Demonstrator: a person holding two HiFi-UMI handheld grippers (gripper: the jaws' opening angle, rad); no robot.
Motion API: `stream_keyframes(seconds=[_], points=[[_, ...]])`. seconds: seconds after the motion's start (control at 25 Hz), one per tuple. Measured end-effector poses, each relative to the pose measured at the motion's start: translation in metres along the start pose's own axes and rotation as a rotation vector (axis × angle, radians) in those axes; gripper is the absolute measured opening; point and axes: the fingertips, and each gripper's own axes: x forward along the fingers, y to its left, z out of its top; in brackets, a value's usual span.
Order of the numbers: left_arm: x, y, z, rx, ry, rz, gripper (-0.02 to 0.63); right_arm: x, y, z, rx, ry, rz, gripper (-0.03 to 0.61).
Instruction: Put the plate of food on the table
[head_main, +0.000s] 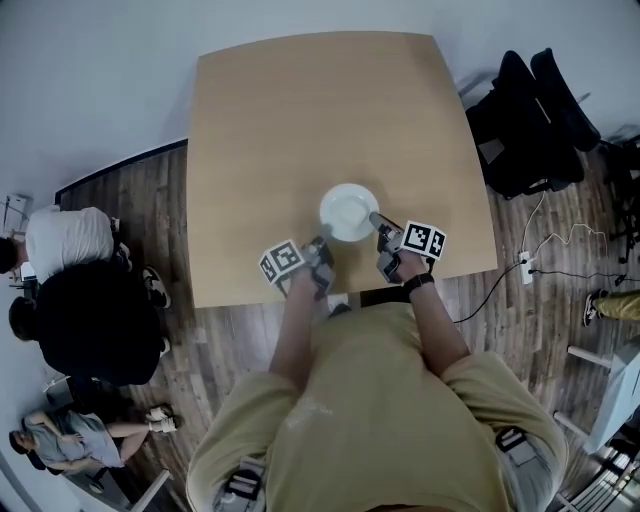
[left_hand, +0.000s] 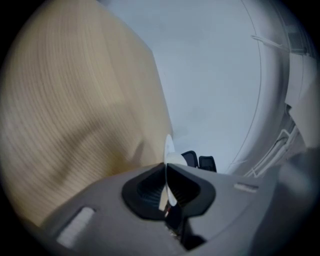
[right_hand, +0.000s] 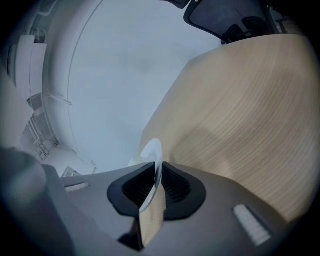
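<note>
A round white plate (head_main: 349, 210) is over the near middle of the light wooden table (head_main: 300, 120); whether it rests on the top I cannot tell, nor what is on it. My left gripper (head_main: 322, 241) is shut on the plate's near-left rim. My right gripper (head_main: 377, 221) is shut on its near-right rim. In the left gripper view the plate (left_hand: 169, 150) stands edge-on, pinched between the black pads of the left gripper (left_hand: 167, 170). The right gripper view shows the same from the other side: the plate's rim (right_hand: 151, 149) sits clamped in the right gripper (right_hand: 154, 172).
The table's front edge (head_main: 300, 298) runs just behind my grippers. Black chairs (head_main: 525, 120) stand off the table's right corner, and a power strip (head_main: 525, 267) with cables lies on the wooden floor. People sit on the floor at the left (head_main: 70, 300).
</note>
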Motion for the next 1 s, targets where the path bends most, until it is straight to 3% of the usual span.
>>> stream_keyframes(seconds=[0.4,0.68,1.0], points=[[0.061,0.015,0.041,0.143,0.034,0.143,0.034,0.050,-0.022,0.051,-0.031,0.041,-0.040,0.038],[0.104,0.011,0.092,0.292,0.060,0.247,0.052,0.099,-0.022,0.100,-0.052,0.039,-0.048,0.038],[0.157,0.026,0.140,0.373,0.107,0.347,0.061,0.150,-0.047,0.139,-0.018,0.027,-0.105,0.044]])
